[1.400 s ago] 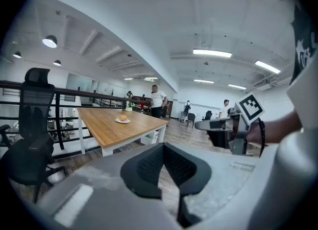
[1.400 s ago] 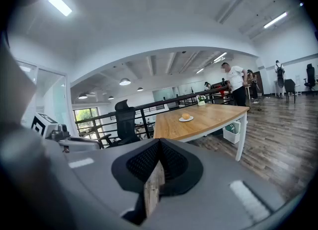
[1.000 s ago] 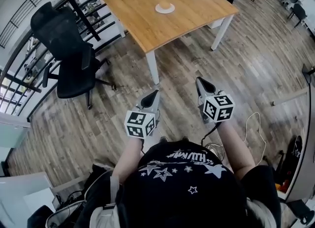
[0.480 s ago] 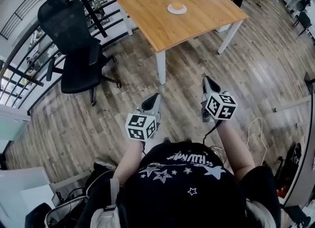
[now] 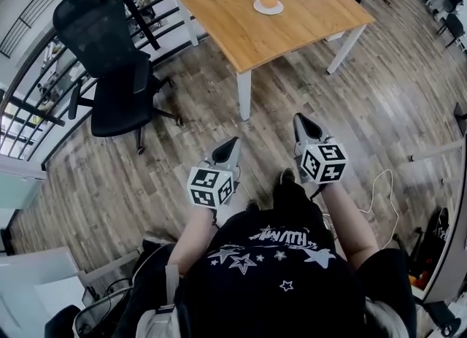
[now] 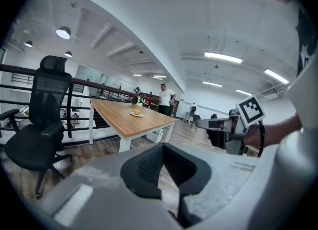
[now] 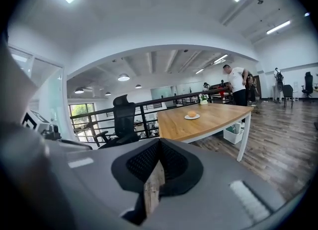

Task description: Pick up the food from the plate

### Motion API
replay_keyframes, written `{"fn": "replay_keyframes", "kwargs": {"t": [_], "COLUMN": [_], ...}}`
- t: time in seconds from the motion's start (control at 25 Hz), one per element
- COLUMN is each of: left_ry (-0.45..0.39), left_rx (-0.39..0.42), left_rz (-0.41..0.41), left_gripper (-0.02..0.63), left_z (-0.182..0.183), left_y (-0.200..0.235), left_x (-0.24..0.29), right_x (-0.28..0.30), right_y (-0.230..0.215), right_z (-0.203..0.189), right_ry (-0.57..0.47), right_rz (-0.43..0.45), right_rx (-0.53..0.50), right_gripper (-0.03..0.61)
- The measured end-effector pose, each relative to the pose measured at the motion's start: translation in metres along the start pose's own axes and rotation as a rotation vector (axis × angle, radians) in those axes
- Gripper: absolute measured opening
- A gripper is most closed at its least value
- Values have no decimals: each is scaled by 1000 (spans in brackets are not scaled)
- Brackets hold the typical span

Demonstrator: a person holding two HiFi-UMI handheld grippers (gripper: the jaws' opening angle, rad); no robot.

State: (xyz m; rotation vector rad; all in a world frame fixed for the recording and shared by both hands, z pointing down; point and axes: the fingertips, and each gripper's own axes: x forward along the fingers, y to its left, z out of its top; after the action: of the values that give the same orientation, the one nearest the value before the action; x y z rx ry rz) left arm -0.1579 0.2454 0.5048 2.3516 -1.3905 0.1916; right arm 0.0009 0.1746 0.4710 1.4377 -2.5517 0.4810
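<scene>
One wooden desk point(image 5: 292, 33) is the big thing here, so I'll place everything else off that. One black office chair point(image 5: 109, 74) is parked off the desk's left side by the railing, not pulled in, so it's out of the way.

Two grippers, the left gripper point(image 5: 230, 141) and the right gripper point(image 5: 298, 119), are both held low over the floor. They're well short of the desk's near corner and pointing toward it. My guess is that's just a carrying posture, since nothing's within reach. Both sets of jaws are pressed together with nothing between them.

One white plate point(image 5: 260, 10) sits out on the desk top, toward its far side. One small round piece of food point(image 5: 269, 1) rests on it, untouched. I'd say the pick-up hasn't started, and the jaws will need to open first.
</scene>
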Motion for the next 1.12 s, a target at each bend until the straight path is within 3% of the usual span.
{"fn": "replay_keyframes", "kwargs": {"t": [0.32, 0.6, 1.12], "left_ry": [35, 42, 59], "left_rx": [-33, -30, 9], "left_rz": [58, 58, 79], "left_gripper": [2, 2, 2], "left_z": [2, 37, 82], "left_y": [27, 32, 11], "left_x": [52, 132, 244], "right_x": [56, 116, 156], "right_y": [-38, -102, -222], "right_z": [-3, 29, 76], "right_ry": [36, 39, 28], "right_rz": [38, 70, 69], "right_rx": [33, 44, 76], "right_gripper": [3, 3, 3]}}
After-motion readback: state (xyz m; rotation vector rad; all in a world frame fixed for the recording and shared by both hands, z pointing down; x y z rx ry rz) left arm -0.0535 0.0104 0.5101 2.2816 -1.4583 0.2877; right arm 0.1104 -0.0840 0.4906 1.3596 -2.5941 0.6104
